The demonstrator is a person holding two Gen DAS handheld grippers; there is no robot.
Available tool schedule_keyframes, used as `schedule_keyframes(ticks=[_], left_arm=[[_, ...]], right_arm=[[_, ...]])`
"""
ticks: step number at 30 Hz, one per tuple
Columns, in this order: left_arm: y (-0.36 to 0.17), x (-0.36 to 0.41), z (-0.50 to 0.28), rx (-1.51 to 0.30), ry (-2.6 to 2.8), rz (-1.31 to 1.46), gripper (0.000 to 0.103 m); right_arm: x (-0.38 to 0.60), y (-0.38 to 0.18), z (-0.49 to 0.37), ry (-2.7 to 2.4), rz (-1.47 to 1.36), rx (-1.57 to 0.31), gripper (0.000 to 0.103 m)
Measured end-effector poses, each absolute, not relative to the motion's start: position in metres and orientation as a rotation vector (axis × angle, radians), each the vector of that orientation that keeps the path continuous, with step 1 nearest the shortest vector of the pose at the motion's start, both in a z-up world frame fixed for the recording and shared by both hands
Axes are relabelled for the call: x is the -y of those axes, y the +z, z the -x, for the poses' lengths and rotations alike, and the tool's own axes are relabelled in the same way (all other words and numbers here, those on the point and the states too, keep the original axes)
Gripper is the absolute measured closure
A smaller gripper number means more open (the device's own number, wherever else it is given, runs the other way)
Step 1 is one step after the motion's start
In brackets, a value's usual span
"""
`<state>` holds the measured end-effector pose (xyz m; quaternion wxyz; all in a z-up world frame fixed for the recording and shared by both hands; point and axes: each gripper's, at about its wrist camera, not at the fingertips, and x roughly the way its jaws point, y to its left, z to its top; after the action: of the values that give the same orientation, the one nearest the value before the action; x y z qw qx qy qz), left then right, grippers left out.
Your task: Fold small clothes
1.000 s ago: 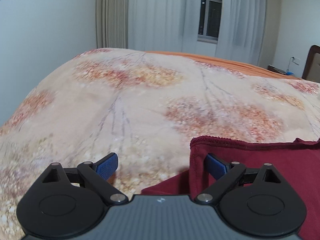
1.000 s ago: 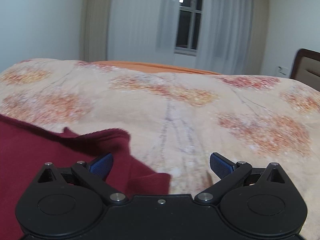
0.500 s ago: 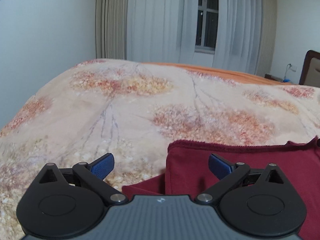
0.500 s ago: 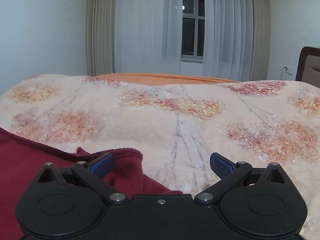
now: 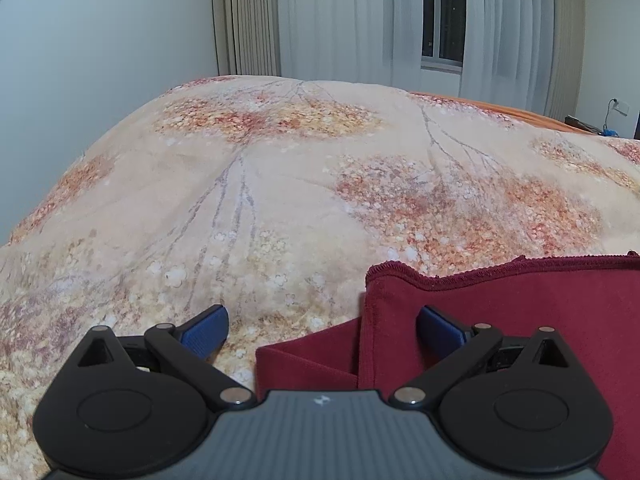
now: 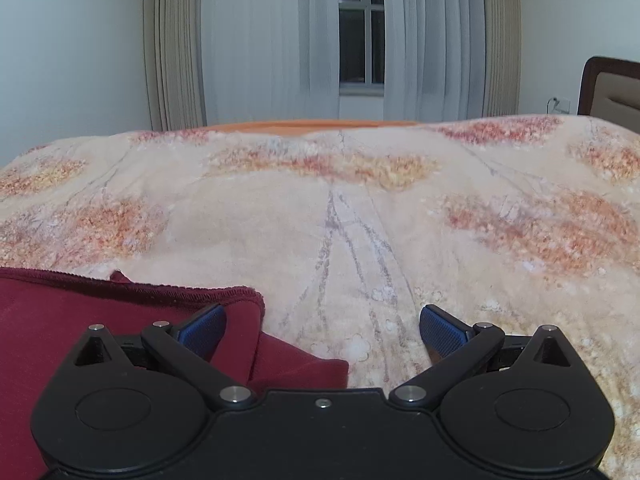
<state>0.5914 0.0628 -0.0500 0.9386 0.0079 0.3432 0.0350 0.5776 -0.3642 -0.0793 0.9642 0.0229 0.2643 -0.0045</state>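
Basically a maroon garment (image 5: 520, 320) flat on the near bed (image 5: 280, 200), long axis left-right, hemmed corners lined up between spread left gripper (image 5: 322, 326) and spread right gripper (image 6: 322, 326), each equally near its own end, nothing pinched yet.

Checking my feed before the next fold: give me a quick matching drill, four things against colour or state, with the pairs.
Things:
1. garment
2. bedspread
3. left gripper
4. finger pads

Descriptions:
A. blue
B. open, straddling the garment's left corner
C. dark red, top layer folded over
D. beige with orange-red floral print

Pairs: 1-C, 2-D, 3-B, 4-A. The right gripper is open too, over the garment's right corner.
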Motion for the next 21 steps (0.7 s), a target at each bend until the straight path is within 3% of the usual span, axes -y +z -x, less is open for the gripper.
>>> schedule_keyframes(ticks=[5,11,21], left_arm=[[-0.040,-0.066,-0.583,-0.690,0.083,-0.003,0.000],[-0.022,-0.066,-0.559,-0.668,0.082,0.008,0.000],[-0.011,-0.059,-0.481,-0.582,0.030,0.086,0.000]], right_arm=[[0.353,-0.045,-0.551,-0.005,0.062,-0.413,0.001],[0.332,-0.013,-0.534,0.052,0.047,-0.409,0.001],[0.251,-0.025,-0.503,0.180,0.121,-0.447,0.001]])
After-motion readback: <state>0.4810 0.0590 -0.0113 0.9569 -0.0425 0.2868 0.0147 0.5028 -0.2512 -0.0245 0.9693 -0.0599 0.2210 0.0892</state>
